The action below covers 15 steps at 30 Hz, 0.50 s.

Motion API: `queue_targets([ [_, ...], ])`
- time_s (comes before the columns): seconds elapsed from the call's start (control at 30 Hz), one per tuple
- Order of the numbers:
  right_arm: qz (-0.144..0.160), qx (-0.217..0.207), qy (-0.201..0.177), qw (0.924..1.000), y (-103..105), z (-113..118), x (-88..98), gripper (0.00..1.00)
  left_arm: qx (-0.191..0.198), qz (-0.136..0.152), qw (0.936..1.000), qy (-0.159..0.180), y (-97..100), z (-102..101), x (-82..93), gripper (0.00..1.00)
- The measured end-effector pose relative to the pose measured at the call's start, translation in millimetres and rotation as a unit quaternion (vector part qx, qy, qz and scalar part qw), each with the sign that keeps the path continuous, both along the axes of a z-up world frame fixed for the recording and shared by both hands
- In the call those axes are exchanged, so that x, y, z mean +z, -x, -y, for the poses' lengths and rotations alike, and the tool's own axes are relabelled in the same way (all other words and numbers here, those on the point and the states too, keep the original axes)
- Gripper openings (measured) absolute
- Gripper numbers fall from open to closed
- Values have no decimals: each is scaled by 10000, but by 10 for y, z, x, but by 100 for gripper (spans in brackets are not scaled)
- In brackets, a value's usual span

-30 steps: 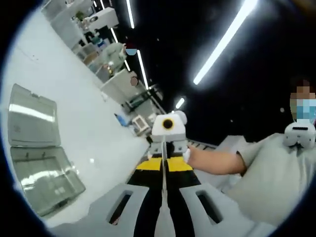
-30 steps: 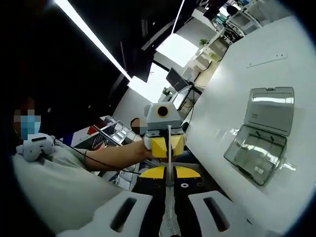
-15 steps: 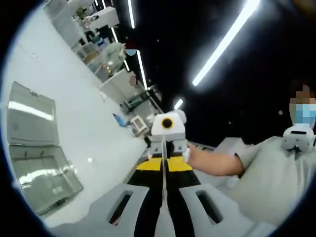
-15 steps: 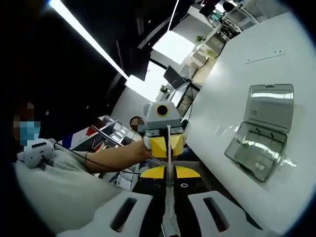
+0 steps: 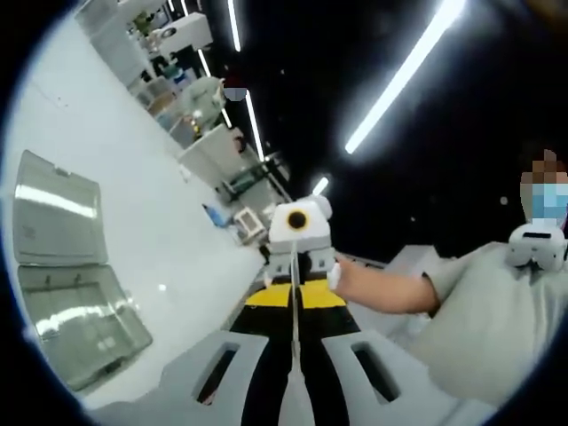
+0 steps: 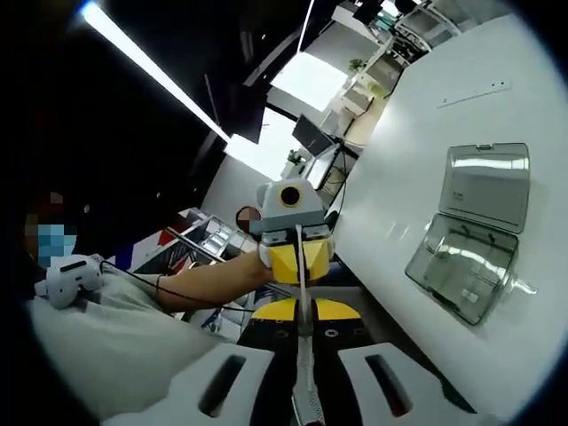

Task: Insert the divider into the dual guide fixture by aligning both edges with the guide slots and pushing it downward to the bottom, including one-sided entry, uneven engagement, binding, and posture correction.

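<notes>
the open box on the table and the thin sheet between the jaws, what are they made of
The box looks like clear, glossy plastic: the white table shows through and light glints off it. The sheet, seen edge-on, looks thin, rigid and pale, likely plastic, though metal is possible.

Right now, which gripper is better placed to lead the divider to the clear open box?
Left gripper, slightly: both it and the right gripper clamp the divider, but the clear box looks larger in its view.

Each view looks along its own gripper straight at the other, close, both rolled sideways. They share the white desk (image 5: pixel 133 222) and the clear hinged box (image 6: pixel 469 257) lying open.
</notes>
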State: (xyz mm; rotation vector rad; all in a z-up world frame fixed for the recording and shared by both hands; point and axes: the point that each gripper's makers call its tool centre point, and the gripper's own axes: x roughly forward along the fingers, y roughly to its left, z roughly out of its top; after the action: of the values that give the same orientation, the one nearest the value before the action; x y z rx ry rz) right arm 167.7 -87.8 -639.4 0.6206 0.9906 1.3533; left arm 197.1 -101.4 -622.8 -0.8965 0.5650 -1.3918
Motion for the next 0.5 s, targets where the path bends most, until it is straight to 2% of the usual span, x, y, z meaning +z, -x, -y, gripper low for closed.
queue_targets([
  [0.5, 1, -233, -84, 9997, -84, -53, -4, 0, 166, -3, 9999, 35, -91, -47, 0, 0],
])
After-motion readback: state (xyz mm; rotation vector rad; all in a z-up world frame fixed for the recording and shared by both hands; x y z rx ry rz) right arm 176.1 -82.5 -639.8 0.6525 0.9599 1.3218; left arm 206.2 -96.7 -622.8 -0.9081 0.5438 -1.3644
